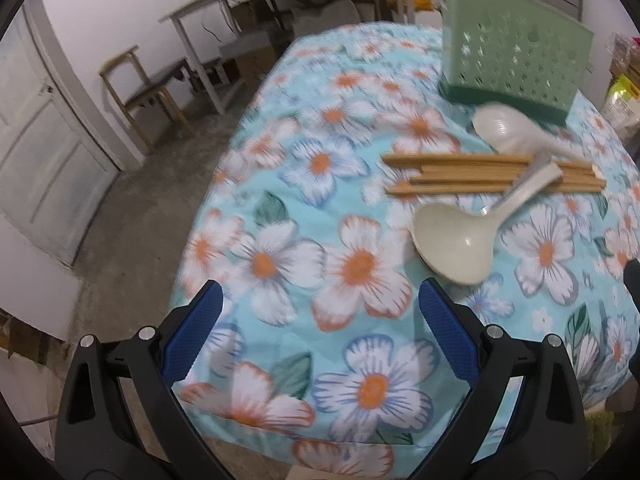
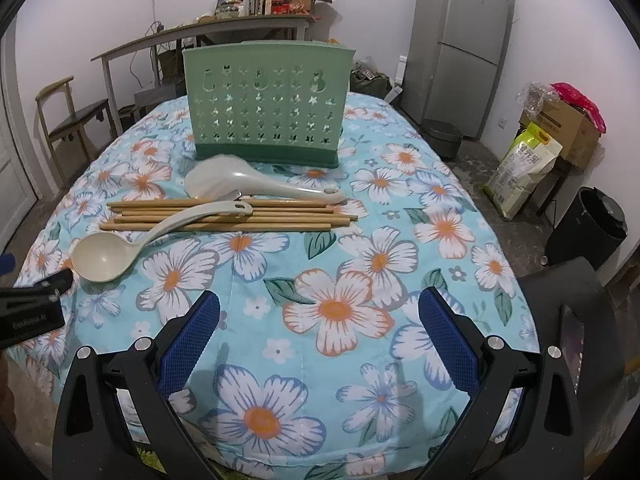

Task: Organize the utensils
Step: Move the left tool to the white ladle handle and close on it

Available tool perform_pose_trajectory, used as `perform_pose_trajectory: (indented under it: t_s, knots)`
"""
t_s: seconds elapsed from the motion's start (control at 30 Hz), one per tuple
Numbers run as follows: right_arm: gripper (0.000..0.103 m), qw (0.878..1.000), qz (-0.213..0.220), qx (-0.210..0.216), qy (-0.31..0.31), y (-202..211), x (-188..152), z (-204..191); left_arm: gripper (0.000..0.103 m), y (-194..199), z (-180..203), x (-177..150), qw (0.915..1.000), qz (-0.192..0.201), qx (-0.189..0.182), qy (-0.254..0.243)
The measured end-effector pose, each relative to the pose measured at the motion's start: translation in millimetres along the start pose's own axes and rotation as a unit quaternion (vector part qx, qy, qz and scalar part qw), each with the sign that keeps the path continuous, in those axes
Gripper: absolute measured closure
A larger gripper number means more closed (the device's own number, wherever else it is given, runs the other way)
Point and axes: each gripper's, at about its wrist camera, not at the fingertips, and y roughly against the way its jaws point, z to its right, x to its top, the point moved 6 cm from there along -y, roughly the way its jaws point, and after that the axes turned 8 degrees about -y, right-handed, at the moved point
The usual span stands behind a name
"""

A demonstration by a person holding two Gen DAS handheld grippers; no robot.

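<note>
A green perforated utensil holder (image 2: 267,106) (image 1: 512,56) stands upright at the back of the floral table. In front of it lie a pale rice paddle (image 2: 248,184) (image 1: 508,126), several wooden chopsticks (image 2: 224,216) (image 1: 472,172) and a beige ladle (image 2: 100,258) (image 1: 456,244) whose handle rests across the chopsticks. My left gripper (image 1: 320,300) is open above the cloth, left of the ladle and short of it. My right gripper (image 2: 318,308) is open over the near part of the table, nothing between its fingers. The left gripper's body (image 2: 32,304) shows at the right wrist view's left edge.
The table wears a blue floral cloth (image 2: 340,264). A wooden chair (image 2: 68,120) and a long bench table (image 2: 200,36) stand behind on the left. A grey fridge (image 2: 464,44), boxes and bags (image 2: 532,160) and a black bin (image 2: 588,228) stand to the right.
</note>
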Motion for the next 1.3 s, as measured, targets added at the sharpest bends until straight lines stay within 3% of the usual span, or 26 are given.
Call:
perform_pose_trajectory:
  t_s: [0.2,0.37,0.83,1.3]
  knots:
    - [0.006,1.0,-0.022,0.006,0.01,-17,-5,-8,0.008,-19,10,-6,0.9988,-0.017,-0.044,0.008]
    - [0.006,0.999,-0.037,0.016,0.023,-29,-10,-19,0.007,-29,4,-11,0.9946,-0.019,-0.091,0.047]
    - [0.006,0.997,-0.052,0.055,0.006,-49,-19,-27,0.007,-23,5,-19,0.995,0.021,-0.089,0.039]
    - [0.006,0.997,-0.04,0.067,0.002,-45,-24,-26,0.007,-19,4,-20,0.9951,0.025,-0.089,0.033]
